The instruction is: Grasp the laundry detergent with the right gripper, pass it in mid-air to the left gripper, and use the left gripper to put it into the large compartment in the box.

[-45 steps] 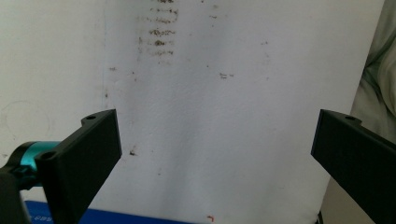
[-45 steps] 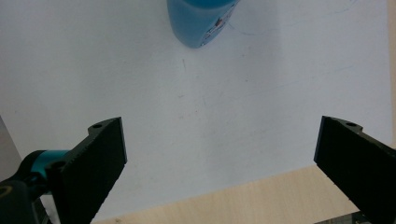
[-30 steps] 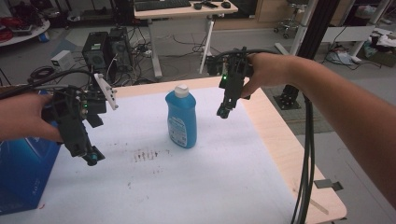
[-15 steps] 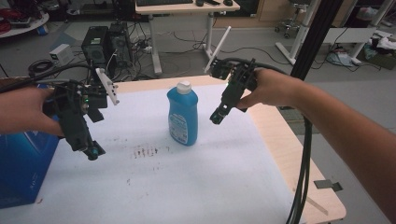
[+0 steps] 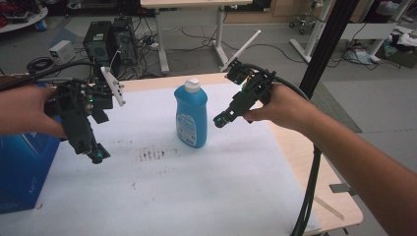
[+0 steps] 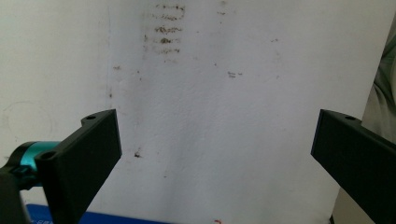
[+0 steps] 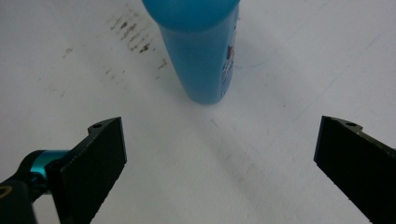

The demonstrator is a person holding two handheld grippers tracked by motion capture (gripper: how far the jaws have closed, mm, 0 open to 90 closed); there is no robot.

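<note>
On the white-covered desk (image 5: pixel 236 196), blue bottle (image 5: pixel 191 115) upright mid-surface, untouched; right tool (image 5: pixel 220 120) just beside it, left tool (image 5: pixel 96 156) well apart, both wide open and empty, so presumably no grasp begun.

Floor: grey (image 5: pixel 383 93), cables strewn about.
Furniture: white-legged desk (image 5: pixel 216 29) behind; computer tower (image 5: pixel 98 44) on floor.
Frame: black post (image 5: pixel 324 44) at right.
</note>
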